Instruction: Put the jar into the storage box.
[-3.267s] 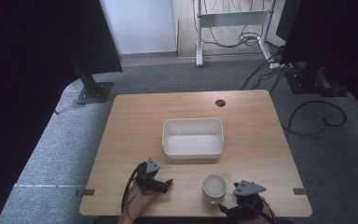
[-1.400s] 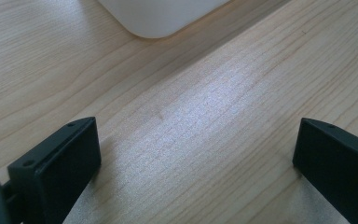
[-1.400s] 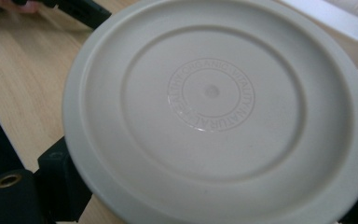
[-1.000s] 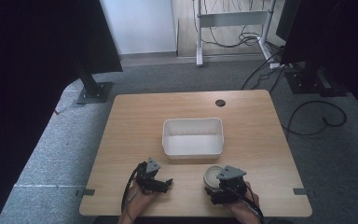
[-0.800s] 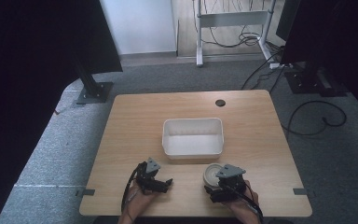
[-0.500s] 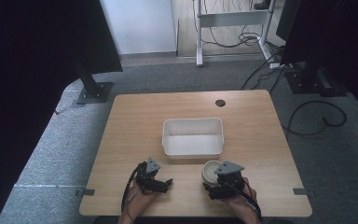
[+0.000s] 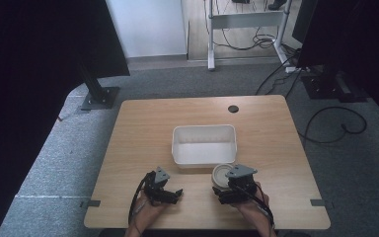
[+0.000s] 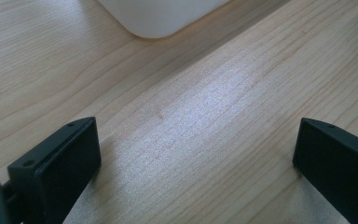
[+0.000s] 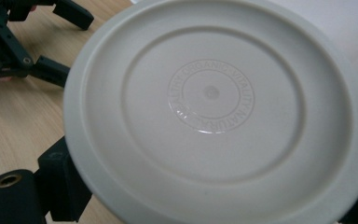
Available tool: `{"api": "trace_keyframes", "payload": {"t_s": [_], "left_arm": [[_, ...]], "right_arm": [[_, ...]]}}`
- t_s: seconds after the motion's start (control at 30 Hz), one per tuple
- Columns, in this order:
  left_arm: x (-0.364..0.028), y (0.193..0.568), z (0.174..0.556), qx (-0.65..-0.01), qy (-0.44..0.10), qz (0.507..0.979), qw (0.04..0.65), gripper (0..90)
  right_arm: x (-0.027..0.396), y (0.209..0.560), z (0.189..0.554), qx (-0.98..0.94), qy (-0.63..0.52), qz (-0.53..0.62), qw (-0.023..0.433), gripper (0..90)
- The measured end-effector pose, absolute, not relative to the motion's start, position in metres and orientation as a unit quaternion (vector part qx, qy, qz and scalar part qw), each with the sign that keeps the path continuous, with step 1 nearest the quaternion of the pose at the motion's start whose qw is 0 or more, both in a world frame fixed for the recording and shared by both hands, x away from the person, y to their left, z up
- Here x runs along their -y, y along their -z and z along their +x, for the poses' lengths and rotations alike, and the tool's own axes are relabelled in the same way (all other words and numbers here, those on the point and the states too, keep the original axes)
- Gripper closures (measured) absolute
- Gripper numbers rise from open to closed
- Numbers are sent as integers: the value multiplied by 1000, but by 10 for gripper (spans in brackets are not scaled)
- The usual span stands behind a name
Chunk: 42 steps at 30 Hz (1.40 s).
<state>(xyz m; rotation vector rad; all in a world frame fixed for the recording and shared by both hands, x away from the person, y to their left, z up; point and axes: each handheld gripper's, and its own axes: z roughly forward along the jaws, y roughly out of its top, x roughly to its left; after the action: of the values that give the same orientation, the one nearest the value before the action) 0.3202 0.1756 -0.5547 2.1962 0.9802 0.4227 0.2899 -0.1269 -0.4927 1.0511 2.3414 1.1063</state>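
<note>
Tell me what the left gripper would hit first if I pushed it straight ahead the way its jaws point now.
Probably the white bin. In the left gripper view, the left gripper has open jaws with bare tabletop between them, and the bin's rounded corner lies ahead, slightly left of centre. Depth is unclear, so it might only graze that corner.

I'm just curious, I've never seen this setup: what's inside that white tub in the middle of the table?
Looking down from the high view, the white tub looks empty: only its bare white floor shows. The strip of floor just behind its near wall is hidden, so something small and flat there can't be ruled out.
</note>
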Motion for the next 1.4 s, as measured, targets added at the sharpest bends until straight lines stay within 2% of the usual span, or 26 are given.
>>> {"api": "trace_keyframes", "payload": {"t_s": [1.4], "left_arm": [[-175, 555, 320, -378, -163, 844, 344, 5]], "right_arm": [[103, 465, 341, -817, -397, 372, 190, 91]]}}
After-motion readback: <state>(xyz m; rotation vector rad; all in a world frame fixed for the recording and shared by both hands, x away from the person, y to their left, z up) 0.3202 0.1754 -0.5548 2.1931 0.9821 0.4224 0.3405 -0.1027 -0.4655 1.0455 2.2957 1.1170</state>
